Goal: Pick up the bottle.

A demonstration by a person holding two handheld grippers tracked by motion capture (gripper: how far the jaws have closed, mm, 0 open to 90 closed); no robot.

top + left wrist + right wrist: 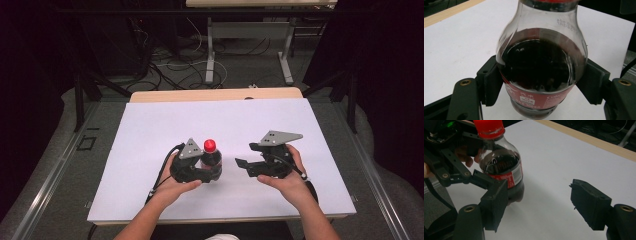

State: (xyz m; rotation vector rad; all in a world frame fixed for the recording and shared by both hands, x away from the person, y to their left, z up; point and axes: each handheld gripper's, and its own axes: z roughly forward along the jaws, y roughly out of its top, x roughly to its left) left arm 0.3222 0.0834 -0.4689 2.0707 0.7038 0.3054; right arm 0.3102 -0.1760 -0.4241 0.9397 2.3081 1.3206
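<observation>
A small cola bottle (211, 159) with a red cap (209, 145) stands upright on the white sheet (150, 140). In the left gripper view the dark bottle (541, 67) sits between both jaw pads, which press its red label from either side. My left gripper (212, 170) is shut on the bottle. To its right my right gripper (243, 167) stands open, jaws apart with nothing between them. The right gripper view has the bottle (501, 170) up left, the left gripper's jaws around it, and my right gripper (540, 200) over bare sheet.
The white sheet covers a wooden table whose far edge (215, 94) shows beyond it. Behind stand table legs (210, 60) and tangled cables (165, 65) on the floor. Free sheet lies to the left, right and far side of the grippers.
</observation>
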